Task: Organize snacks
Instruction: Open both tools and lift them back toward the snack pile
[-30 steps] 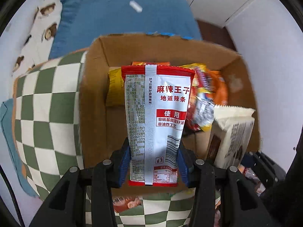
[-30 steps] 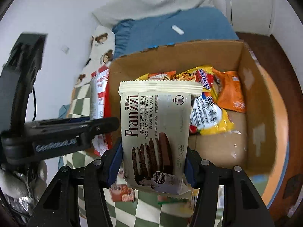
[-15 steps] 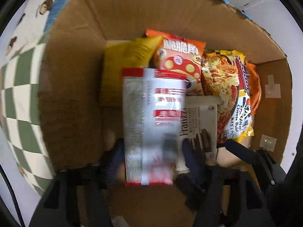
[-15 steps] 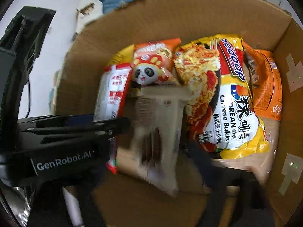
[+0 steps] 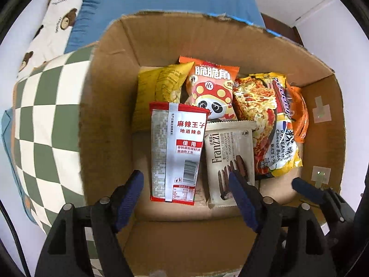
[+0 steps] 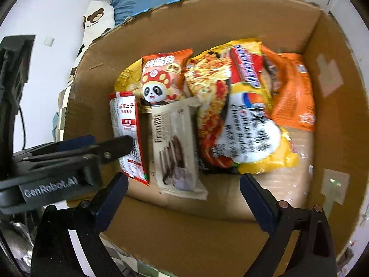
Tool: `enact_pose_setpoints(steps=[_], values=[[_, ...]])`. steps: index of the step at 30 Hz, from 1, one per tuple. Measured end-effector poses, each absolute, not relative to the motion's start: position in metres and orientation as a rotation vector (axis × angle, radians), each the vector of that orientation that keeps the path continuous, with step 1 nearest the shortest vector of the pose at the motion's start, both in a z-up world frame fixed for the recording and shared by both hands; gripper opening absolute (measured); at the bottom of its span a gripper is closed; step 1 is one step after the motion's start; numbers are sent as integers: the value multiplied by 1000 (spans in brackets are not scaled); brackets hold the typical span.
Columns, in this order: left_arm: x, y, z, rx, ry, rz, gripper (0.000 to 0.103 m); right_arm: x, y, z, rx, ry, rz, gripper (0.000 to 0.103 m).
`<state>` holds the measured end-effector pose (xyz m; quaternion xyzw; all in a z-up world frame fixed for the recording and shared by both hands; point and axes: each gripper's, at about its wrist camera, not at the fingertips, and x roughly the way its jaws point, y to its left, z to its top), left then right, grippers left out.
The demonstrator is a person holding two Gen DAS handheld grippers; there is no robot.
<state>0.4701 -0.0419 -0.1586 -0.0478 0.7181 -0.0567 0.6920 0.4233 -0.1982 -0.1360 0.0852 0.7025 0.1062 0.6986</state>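
The left gripper (image 5: 185,184) points down into a cardboard box (image 5: 110,115); its jaws are opening, and the blue pads stand clear on either side of the red-and-silver spicy-strip packet (image 5: 176,152), which lies flat on the box floor with nothing pressing on it. That packet carries Chinese print, "麻辣王子" over "地道辣条", plus a barcode near its lower end.

The right gripper (image 6: 182,184) hangs over the same box with its jaws spread wide and nothing in them. Between and just beyond its pads lies the cream Franzzi cookie pack (image 6: 175,147), released on the box floor, touching the red packet's right edge. In the left wrist view the Franzzi pack (image 5: 230,161) reads "Yogurt Chocolate", and the rest of the line is too small to read.

Further in, an orange panda snack bag (image 5: 212,92) marked "脆脆角" overlaps a yellow bag (image 5: 161,87). To the right sits a yellow noodle pack (image 5: 272,129) reading "Korean Cheese Buld…", over an orange bag (image 6: 290,97).

The box sits on a green-and-white checked cloth (image 5: 46,120), with blue bedding (image 5: 161,2) and a bear-print pillow (image 5: 57,18) beyond. The left tool's body, seen from the right wrist, reads "GenRobot.AI".
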Motion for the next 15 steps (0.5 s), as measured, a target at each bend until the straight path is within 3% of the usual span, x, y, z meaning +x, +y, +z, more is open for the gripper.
enact_pose_setpoints(steps=[15], values=[[420, -37, -95, -100, 1353, -70, 75, 381, -234, -69, 91, 1385, 210, 99]])
